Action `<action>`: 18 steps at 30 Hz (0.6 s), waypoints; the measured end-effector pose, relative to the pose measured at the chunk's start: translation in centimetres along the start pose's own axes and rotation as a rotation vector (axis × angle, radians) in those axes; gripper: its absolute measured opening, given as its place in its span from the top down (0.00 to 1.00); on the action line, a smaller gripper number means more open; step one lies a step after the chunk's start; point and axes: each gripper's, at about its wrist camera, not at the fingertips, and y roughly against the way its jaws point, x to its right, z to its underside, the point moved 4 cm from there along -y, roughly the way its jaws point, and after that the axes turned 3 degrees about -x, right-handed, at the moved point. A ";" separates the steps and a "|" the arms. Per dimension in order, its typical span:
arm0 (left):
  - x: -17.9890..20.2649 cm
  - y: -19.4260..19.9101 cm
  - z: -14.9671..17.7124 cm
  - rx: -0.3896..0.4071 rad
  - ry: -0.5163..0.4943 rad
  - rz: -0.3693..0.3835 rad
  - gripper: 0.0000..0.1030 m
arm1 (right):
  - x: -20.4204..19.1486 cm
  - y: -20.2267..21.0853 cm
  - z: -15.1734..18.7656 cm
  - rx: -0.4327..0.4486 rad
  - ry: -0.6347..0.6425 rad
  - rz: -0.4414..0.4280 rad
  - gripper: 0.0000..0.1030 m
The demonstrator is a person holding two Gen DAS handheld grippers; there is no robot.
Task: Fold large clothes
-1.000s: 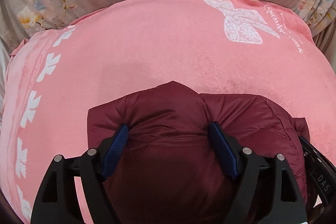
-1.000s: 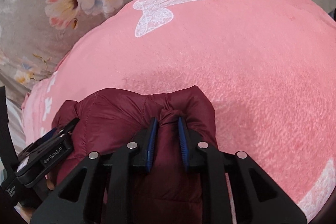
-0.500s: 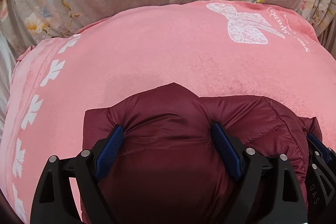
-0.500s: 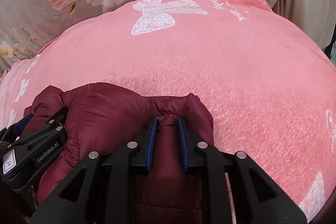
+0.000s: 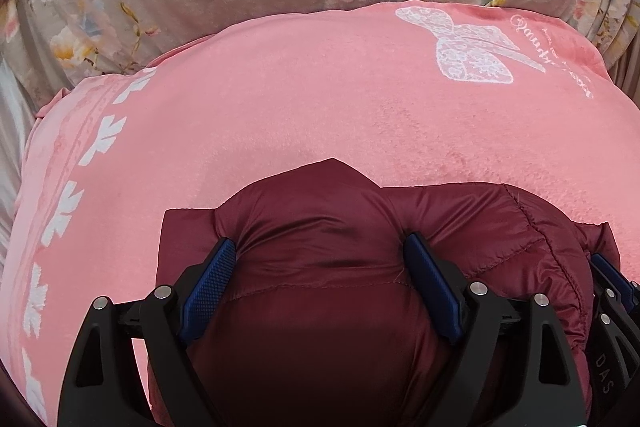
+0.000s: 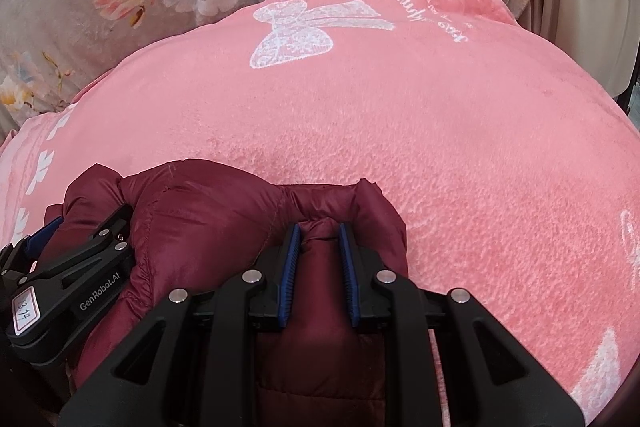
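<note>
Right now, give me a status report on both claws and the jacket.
Left claw wide, straddling a puffy bunch of the maroon jacket. Right claw pinched on a jacket fold. Jacket bunched on the pink blanket. Nothing in the way.

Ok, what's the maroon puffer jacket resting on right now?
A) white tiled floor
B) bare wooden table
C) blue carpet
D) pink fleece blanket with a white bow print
D: the maroon puffer jacket lies on the pink fleece blanket, whose white bow print shows beyond it.

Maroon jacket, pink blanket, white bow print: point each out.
maroon jacket (image 5: 328,211), left wrist view, bunched fold.
pink blanket (image 6: 460,155), right wrist view, bare plush middle.
white bow print (image 6: 296,35), right wrist view, bow's lower-left loop.
</note>
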 end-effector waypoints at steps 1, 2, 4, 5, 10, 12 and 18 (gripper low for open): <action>0.0 0.0 0.0 0.001 0.000 -0.001 0.18 | 0.0 0.0 0.0 0.000 0.000 0.000 0.82; 0.0 0.0 0.0 0.001 -0.001 -0.002 0.18 | 0.0 0.0 0.0 0.000 -0.001 -0.001 0.82; 0.1 0.0 0.0 0.003 -0.002 -0.007 0.18 | 0.1 0.0 -0.1 0.002 -0.001 -0.002 0.82; 0.1 0.0 0.0 0.004 -0.001 -0.009 0.18 | 0.1 0.0 -0.1 0.003 -0.003 -0.003 0.82; 0.1 -0.2 -0.1 0.006 0.001 -0.020 0.17 | 0.3 0.1 -0.2 0.014 -0.018 -0.017 0.82; 0.1 -0.2 -0.1 0.007 0.005 -0.025 0.16 | 0.5 0.1 -0.2 0.016 -0.030 -0.030 0.82; -0.4 0.5 0.0 -0.002 0.017 -0.002 0.16 | 1.5 1.1 -0.1 0.031 -0.082 -0.083 0.81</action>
